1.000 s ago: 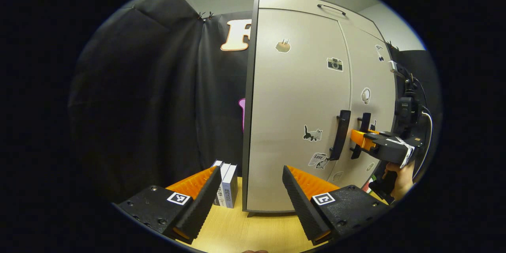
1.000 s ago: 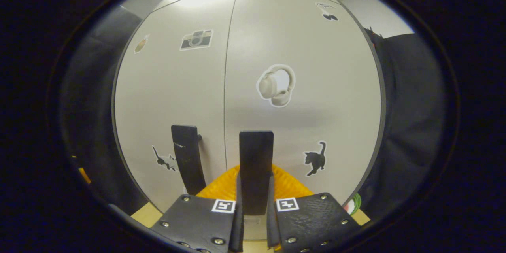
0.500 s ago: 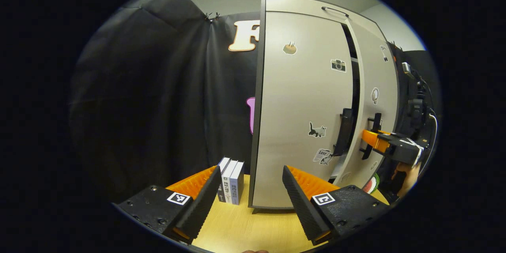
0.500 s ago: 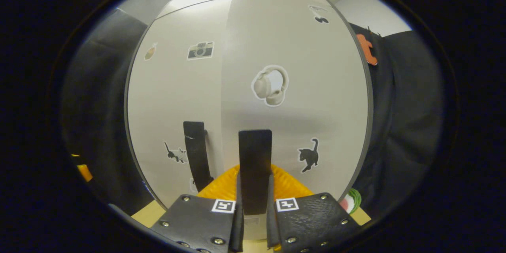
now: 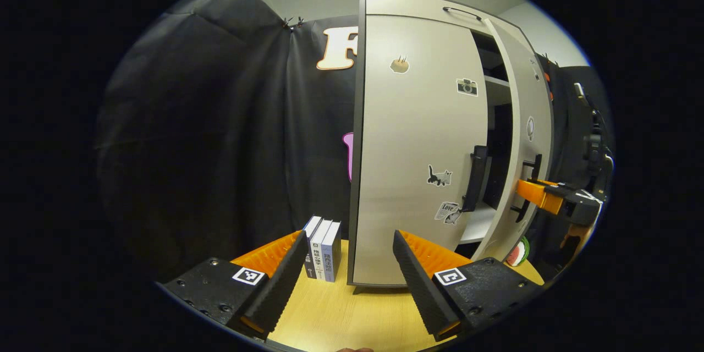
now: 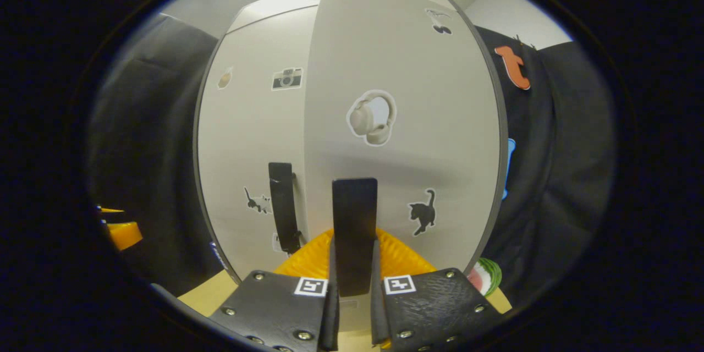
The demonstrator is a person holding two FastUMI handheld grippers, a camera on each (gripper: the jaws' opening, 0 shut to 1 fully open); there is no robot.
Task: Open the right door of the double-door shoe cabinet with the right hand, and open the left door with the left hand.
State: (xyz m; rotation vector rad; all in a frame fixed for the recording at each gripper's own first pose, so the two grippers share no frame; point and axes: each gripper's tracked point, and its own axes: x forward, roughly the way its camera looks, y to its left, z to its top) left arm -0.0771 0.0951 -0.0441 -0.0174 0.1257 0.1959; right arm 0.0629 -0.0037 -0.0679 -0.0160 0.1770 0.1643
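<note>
The grey shoe cabinet stands on the table. Its left door is closed, and the black left handle is free. The right door stands partly open, showing dark shelves inside. In the left gripper view my right gripper holds the right door's handle. In the right gripper view my right gripper is shut on that black handle, in front of the right door. My left gripper is open, low and short of the left door.
Three books stand upright on the wooden table just left of the cabinet. A watermelon-patterned item lies by the cabinet's right foot. Black cloth walls close in on both sides.
The right door has swung from closed to partly open, pulled by my right gripper on its handle. My left gripper has stayed open and barely moved.
</note>
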